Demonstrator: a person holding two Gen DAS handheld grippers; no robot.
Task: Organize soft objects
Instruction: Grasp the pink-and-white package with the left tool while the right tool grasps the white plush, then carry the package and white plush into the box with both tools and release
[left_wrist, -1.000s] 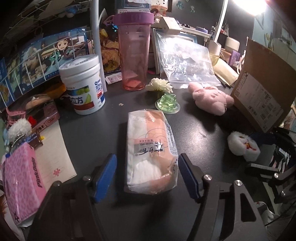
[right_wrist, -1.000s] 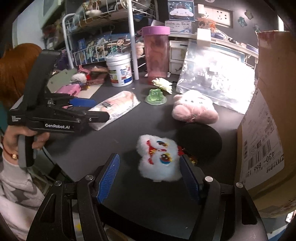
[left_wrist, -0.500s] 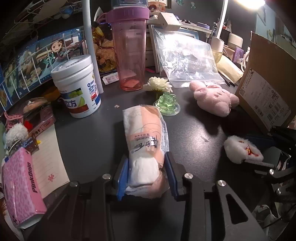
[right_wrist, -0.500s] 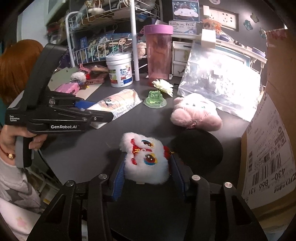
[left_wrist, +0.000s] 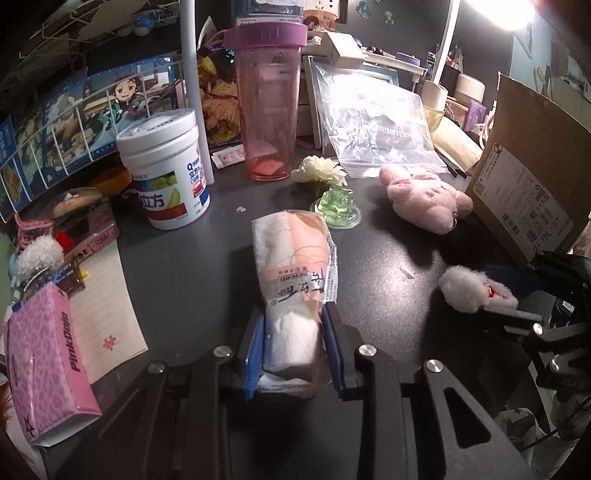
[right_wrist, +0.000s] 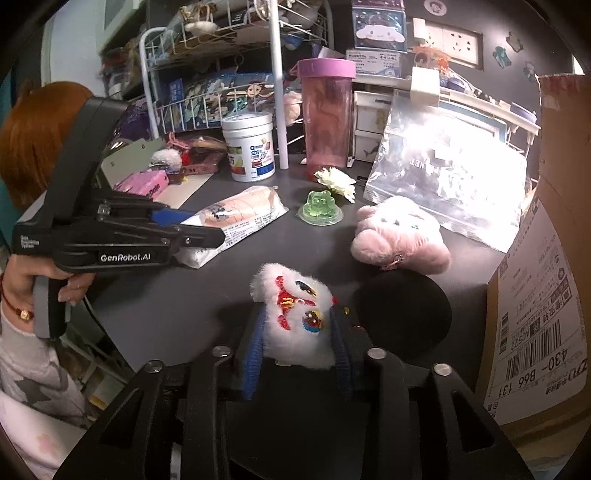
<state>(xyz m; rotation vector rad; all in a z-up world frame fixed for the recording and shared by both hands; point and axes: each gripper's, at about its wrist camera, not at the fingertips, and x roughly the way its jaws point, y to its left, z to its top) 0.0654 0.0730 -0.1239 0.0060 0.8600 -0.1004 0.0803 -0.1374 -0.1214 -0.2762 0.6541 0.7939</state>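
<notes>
My left claw (left_wrist: 293, 345) is clamped on the near end of the soft tissue pack (left_wrist: 295, 273), blue pads (left_wrist: 254, 354) pressing into the white wrapper on both sides. The pack lies lengthwise on the dark table (left_wrist: 184, 266), its far end pointing toward the green jelly cup (left_wrist: 337, 205) and just short of it. My right claw (right_wrist: 299, 339) has its fingers squeezed against the fluffy white lion toy (right_wrist: 295, 314), one pad on each flank, embroidered face up toward the camera. That toy sits near the table's front edge, with a black round shape (right_wrist: 402, 310) just beside it on the right. Behind it, the pink plush (right_wrist: 400, 236) rests near the cardboard box (right_wrist: 546, 258), apart from both claws. Further back stand the white tub (left_wrist: 166, 173) and the pink tumbler (left_wrist: 267, 107), with a white flower (left_wrist: 319, 173) close by the jelly cup. A pink tissue box (left_wrist: 44, 362) lies at the table's left edge.
</notes>
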